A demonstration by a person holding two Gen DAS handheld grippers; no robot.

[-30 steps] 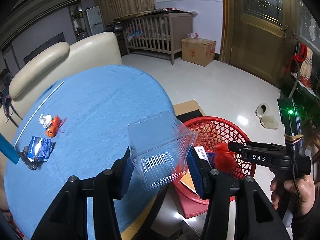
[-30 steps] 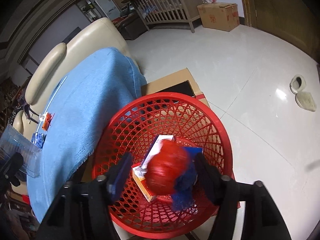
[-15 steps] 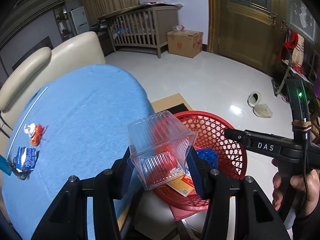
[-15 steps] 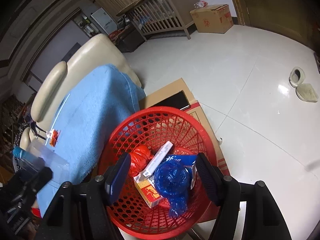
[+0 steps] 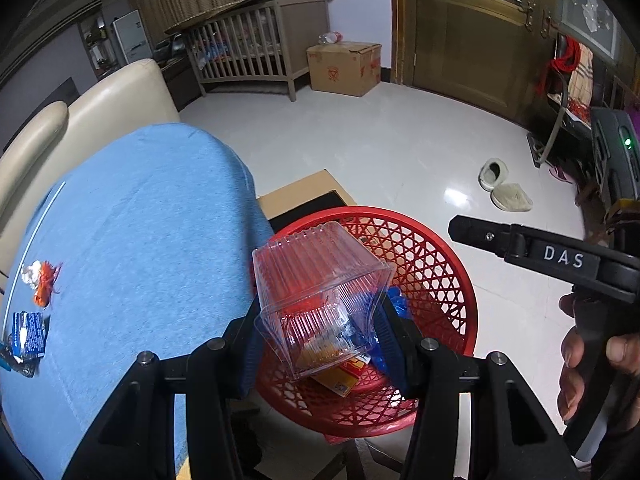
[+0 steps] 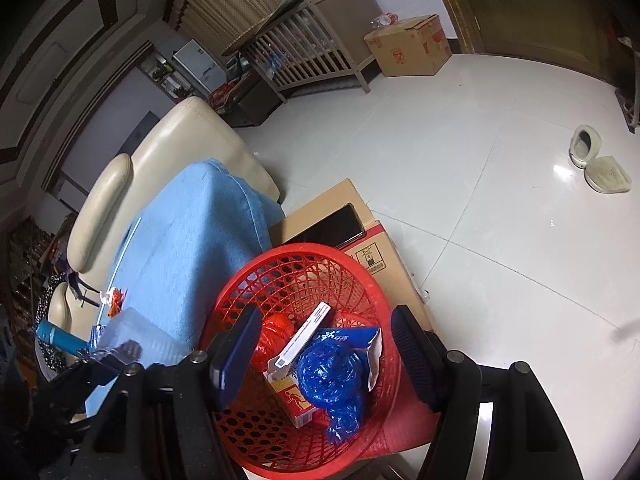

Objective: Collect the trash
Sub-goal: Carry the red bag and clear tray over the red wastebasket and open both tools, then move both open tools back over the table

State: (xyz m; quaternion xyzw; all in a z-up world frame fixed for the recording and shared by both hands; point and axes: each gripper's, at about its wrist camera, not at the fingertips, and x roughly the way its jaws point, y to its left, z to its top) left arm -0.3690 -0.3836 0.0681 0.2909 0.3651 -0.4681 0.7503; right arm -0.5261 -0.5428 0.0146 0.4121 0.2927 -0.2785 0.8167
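On my left side, the blue tablecloth (image 5: pixel 132 240) carries three loose items near its far-left edge: a white-and-orange scrap (image 5: pixel 42 284), a blue printed wrapper (image 5: pixel 28 334) just below it, and a blue tube (image 6: pixel 60 338), which I see only in the right wrist view.

My left gripper (image 5: pixel 318 338) is clenched on a clear plastic container (image 5: pixel 320 300), pinched at its lower walls between the blue pads (image 5: pixel 248 354). The container is tilted and hangs above the near-left part of the red mesh basket (image 5: pixel 432 248), past the cloth's edge.

The basket rests on a cardboard box (image 6: pixel 384 252) beside the table. Basket contents, listed from the right wrist view:
- a red crumpled ball (image 6: pixel 276 330);
- a white strip-like carton (image 6: pixel 304 338) lying on an orange-and-white box (image 6: pixel 294 400);
- a blue crumpled bag (image 6: pixel 332 376);
- a blue-and-white packet (image 6: pixel 360 340).

My right gripper (image 6: pixel 320 360) is released, jaws wide apart and holding nothing, poised over the basket. In the left wrist view it shows side-on at the right, with my hand (image 5: pixel 588 356) on its handle.

Beyond, on the white floor: a pair of slippers (image 5: pixel 504 184), a second cardboard box (image 5: pixel 344 68) and a wooden crib (image 5: pixel 256 48).
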